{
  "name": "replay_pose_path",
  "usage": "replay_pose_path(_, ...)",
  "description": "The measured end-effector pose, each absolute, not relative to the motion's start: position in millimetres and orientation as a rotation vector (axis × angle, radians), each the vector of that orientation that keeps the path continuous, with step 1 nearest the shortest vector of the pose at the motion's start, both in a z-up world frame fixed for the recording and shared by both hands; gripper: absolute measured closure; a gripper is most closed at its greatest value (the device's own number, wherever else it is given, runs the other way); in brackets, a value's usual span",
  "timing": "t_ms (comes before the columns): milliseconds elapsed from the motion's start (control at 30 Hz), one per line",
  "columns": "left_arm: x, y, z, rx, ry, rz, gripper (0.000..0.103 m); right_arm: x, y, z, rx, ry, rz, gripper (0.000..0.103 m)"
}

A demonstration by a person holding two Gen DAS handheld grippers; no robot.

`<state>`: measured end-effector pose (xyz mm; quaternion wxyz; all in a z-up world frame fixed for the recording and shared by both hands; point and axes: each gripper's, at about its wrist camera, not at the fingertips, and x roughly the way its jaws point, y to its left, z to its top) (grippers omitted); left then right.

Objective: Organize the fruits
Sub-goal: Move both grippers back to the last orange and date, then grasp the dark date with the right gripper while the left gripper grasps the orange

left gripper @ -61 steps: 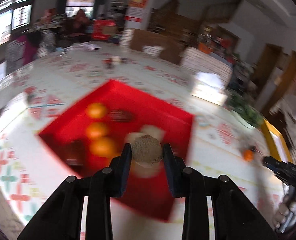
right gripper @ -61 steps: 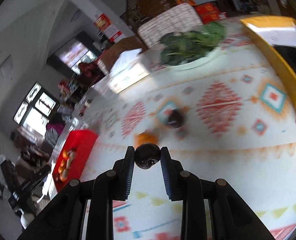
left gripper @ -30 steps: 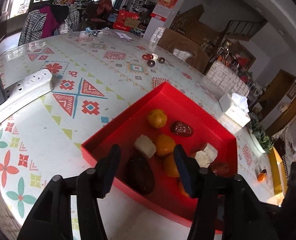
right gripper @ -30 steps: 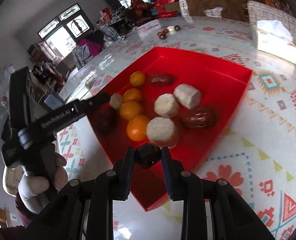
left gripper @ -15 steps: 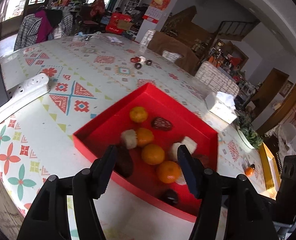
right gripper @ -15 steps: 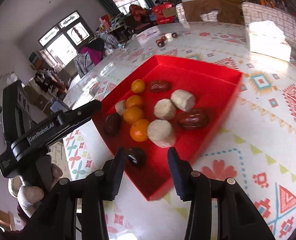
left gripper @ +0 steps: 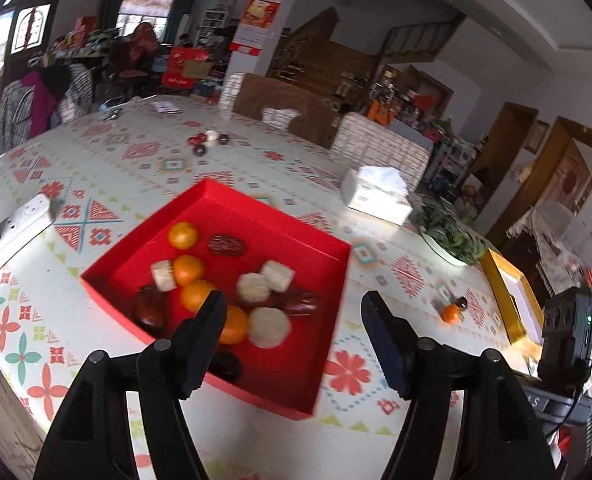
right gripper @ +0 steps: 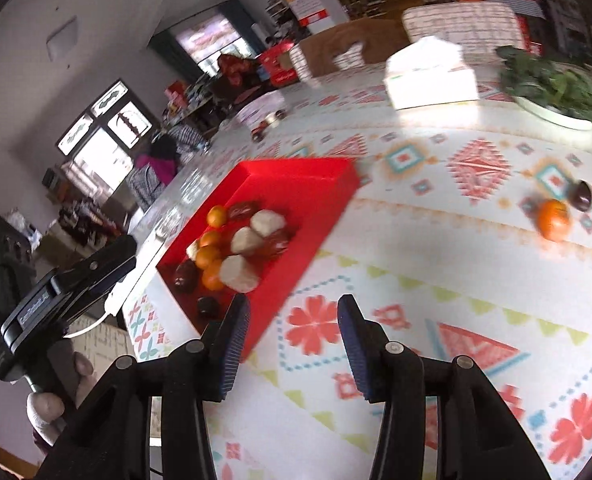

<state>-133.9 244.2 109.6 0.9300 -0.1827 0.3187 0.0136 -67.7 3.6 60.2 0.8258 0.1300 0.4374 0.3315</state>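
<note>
Both grippers are now hanging spread and empty, their two dark and pale fruits dropped since earlier. Sitting on the patterned table [left gripper: 143,160], the shallow red tray [left gripper: 338,280] is holding glossy round oranges [left gripper: 182,235], wrinkled dark dates [left gripper: 226,245] and chalky pale chunks [left gripper: 269,326]. Left gripper [left gripper: 293,334] is hovering over its near edge; right gripper [right gripper: 293,342] is facing a lone orange [right gripper: 552,220] lying further right.
</note>
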Motion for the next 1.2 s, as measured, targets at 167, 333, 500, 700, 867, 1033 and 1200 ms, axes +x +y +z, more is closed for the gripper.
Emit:
replay_pose_path(167,-132.5,213.9,116.3,-0.34,0.663,-0.021,0.033,-65.9,-37.4,63.6,0.308,0.901,0.649,0.051)
replay_pose_path(333,-128.6,190.6,119.1,-0.316,0.667,-0.053,0.032,-57.4,-92.9,74.1,0.329,0.858,0.544,0.051)
replay_pose_path(500,-119.3,163.1,114.3,-0.291,0.69,-0.098,0.028,-40.3,-157.3,94.1,0.342,0.797,0.387,0.051)
replay_pose_path(700,-106.2,130.5,102.4,-0.256,0.738,-0.162,0.028,-3.5,-189.8,93.2,0.34,0.799,0.277,0.051)
replay_pose_path(867,-99.7,109.6,93.3,-0.205,0.775,-0.187,0.028,31.1,-173.5,55.9,0.325,0.882,0.257,0.051)
replay_pose_path(1033,-90.1,100.3,87.2,-0.169,0.792,-0.184,0.028,52.2,-155.6,31.1,0.301,0.915,0.243,0.051)
replay_pose_path(1200,-70.4,90.8,76.4,-0.142,0.815,-0.179,0.028,62.1,-148.2,16.9,0.274,0.932,0.226,0.051)
